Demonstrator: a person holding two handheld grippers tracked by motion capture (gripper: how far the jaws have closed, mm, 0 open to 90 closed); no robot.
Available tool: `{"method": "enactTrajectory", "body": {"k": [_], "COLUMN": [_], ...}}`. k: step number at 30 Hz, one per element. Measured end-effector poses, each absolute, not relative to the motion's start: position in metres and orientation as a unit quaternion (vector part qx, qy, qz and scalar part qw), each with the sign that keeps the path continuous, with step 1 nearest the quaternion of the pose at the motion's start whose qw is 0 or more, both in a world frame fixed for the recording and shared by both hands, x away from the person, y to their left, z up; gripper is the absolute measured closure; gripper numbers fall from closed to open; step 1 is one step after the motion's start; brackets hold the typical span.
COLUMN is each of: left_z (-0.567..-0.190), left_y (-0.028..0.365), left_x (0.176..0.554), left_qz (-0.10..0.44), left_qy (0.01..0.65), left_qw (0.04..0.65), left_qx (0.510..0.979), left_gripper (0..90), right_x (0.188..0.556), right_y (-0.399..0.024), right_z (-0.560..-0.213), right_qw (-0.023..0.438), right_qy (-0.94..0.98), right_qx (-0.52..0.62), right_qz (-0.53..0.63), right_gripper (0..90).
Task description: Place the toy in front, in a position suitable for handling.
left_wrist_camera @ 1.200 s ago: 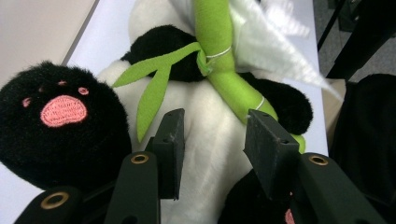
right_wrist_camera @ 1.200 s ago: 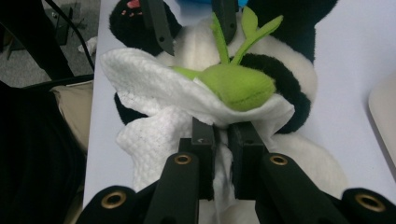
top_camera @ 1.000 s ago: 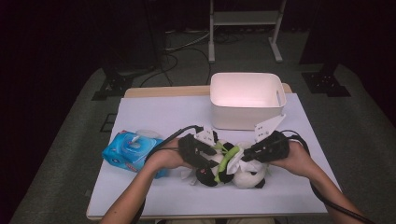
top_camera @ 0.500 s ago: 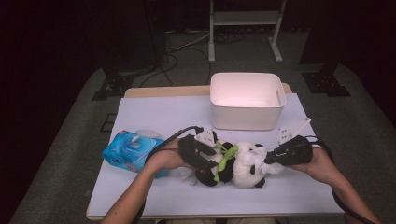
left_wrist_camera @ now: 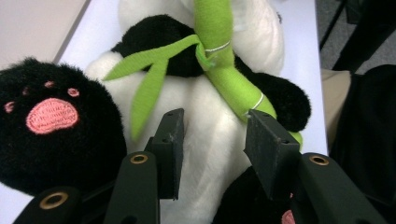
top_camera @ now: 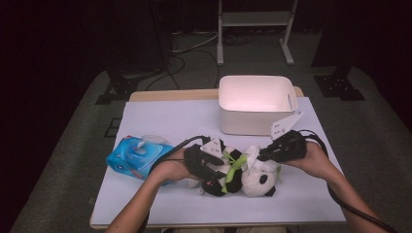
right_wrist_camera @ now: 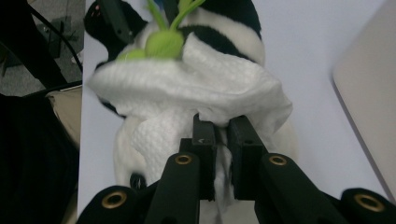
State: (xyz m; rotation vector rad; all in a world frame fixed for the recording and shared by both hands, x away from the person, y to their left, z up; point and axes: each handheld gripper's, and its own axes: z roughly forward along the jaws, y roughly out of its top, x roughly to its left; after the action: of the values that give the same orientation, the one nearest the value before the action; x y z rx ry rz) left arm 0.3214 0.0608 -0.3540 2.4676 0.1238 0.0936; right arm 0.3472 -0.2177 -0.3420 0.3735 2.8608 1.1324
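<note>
A black-and-white panda plush (top_camera: 243, 175) lies on the white table cover, a green bamboo stalk (left_wrist_camera: 219, 60) across its chest. My left gripper (top_camera: 216, 167) comes in from the left, and in the left gripper view its jaws (left_wrist_camera: 217, 135) press into the white belly (left_wrist_camera: 210, 140). My right gripper (top_camera: 260, 156) reaches in from the right at the panda's head. It is shut on a crumpled white tissue (right_wrist_camera: 196, 88) that drapes over the plush (right_wrist_camera: 224, 28) in front of the jaws (right_wrist_camera: 222, 130).
A white plastic bin (top_camera: 255, 104) stands just behind the panda, and its wall (right_wrist_camera: 373, 84) shows at the right of the right gripper view. A blue pack of wipes (top_camera: 138, 155) lies at the left, by the left forearm. Cables trail from both grippers.
The right gripper, with the tissue, swung out to the right of the panda and has come part way back to its head. The left gripper and the plush stayed put.
</note>
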Motion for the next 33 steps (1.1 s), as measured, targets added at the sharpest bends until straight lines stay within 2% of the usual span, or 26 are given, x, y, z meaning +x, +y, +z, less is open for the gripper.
{"method": "enactTrajectory", "body": {"k": [5,10,25,33], "left_z": [-0.356,-0.355,-0.355,-0.355], "left_y": [0.065,0.064,0.062,0.064], "left_x": [0.318,0.318,0.317,0.313], "left_qz": [0.032,0.033,0.034,0.034], "left_qy": [0.048,0.047,0.048,0.047], "left_qw": [0.334,0.333,0.327,0.328], "left_qx": [0.941,0.941,0.943,0.943], "left_gripper": [57.1,57.1,57.1,57.0], "right_x": [0.353,0.352,0.343,0.345], "right_y": [-0.193,-0.198,-0.274,-0.279], "right_z": [-0.339,-0.339,-0.374,-0.375], "right_qw": [0.019,0.022,0.012,0.011], "right_qy": [0.925,0.924,0.902,0.903], "right_qx": [0.1,0.102,0.186,0.191], "right_qz": [0.366,0.369,0.39,0.385], "right_gripper": [81.7,81.7,81.5,81.5]}}
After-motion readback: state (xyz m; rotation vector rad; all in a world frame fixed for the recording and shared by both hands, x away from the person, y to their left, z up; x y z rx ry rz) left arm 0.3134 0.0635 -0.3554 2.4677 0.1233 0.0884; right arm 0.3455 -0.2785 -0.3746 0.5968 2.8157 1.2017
